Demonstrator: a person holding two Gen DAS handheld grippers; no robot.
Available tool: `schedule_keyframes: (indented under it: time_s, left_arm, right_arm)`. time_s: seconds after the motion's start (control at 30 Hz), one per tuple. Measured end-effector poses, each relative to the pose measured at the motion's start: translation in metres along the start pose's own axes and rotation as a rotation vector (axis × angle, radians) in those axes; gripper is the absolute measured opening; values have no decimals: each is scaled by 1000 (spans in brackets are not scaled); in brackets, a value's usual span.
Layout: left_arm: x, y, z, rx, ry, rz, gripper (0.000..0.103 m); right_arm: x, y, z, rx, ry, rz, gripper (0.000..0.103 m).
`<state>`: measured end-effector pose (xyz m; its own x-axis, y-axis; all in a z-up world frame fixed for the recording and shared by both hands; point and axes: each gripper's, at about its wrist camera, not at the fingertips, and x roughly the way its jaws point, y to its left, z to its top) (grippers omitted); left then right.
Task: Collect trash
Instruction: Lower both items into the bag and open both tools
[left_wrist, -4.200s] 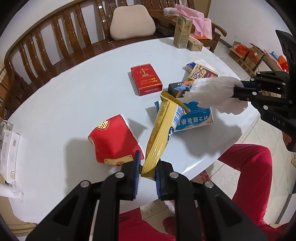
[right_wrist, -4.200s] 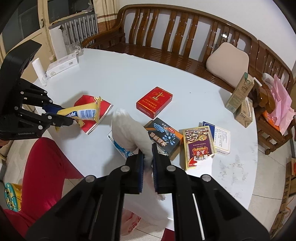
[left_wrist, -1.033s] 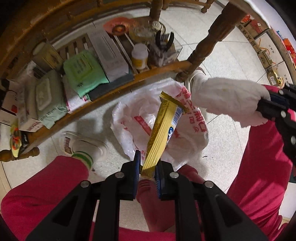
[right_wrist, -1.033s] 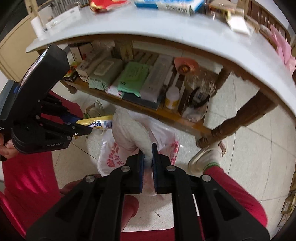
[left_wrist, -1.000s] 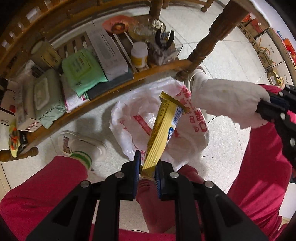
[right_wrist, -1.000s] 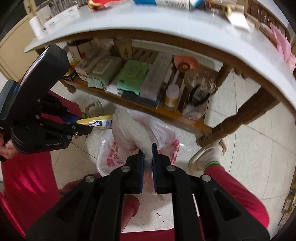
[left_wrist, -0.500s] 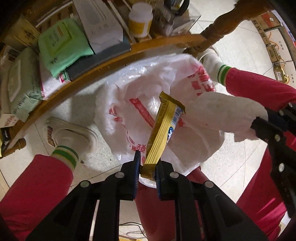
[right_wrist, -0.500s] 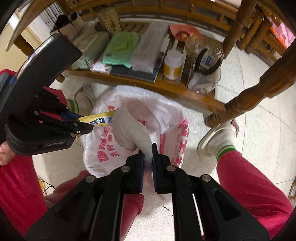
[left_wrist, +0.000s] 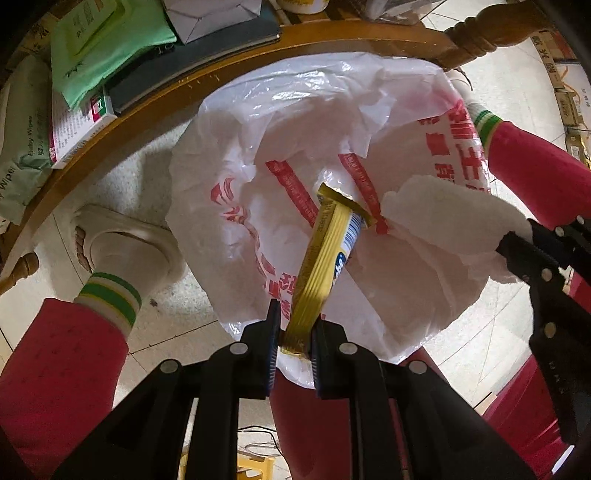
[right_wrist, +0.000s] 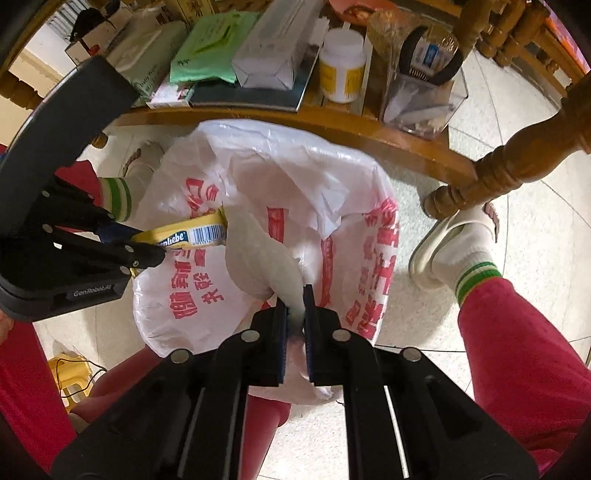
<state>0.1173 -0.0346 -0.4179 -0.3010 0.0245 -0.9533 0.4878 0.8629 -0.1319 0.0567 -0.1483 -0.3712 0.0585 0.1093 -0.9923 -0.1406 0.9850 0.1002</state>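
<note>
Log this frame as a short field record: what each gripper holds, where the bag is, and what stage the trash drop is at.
left gripper: shut on yellow wrapper
right gripper: shut on white tissue
bag: white plastic with red print, mouth open, on the floor between the person's feet
position: both items held over the bag's opening
shelf: wooden, beyond the bag, holding packets, a jar and a clear box
stage: neither item released yet

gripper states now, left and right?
Left gripper: closed on the yellow wrapper.
Right gripper: closed on the white tissue.
</note>
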Motion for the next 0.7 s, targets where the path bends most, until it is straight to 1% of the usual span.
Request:
schedule_keyframes:
  time_s: [0.23,0.3,0.33,0.37,0.4,0.43,0.47,0.5,0.53,0.57,0.7]
  left_arm:
    - [6,1,5,-12,18,4,16]
    - [7,0,6,-11,25,3,19]
    - [8,0,7,-14,36,3,27]
    - [9,0,8,-18,42,7,43]
    - [10,0,9,-16,45,11,52]
    - [10,-1,10,-12,52,-8,61]
    - [10,-2,11,-6,61,-16,66]
    - [10,-4,11,2,62,-8,67]
    - [9,-6,11,13,61,7,71]
    - [9,-8,11,23,55,30,74]
    - [11,-8,10,27,66,46,74]
  right_arm:
    - [12,3,-1,-6,29,8,9]
    - [14,4,-1,-10,32,12,9]
    - [14,5,-1,-12,33,19,9]
    - [15,6,-1,-12,35,26,11]
    - [16,7,-1,-9,36,39,13]
    - [17,8,-1,-6,37,42,22]
    - [17,8,0,1,42,41,38]
    - [18,8,0,5,41,37,43]
    - [17,8,1,6,37,34,46]
    - [17,8,1,4,33,31,46]
    - [15,7,2,6,30,32,47]
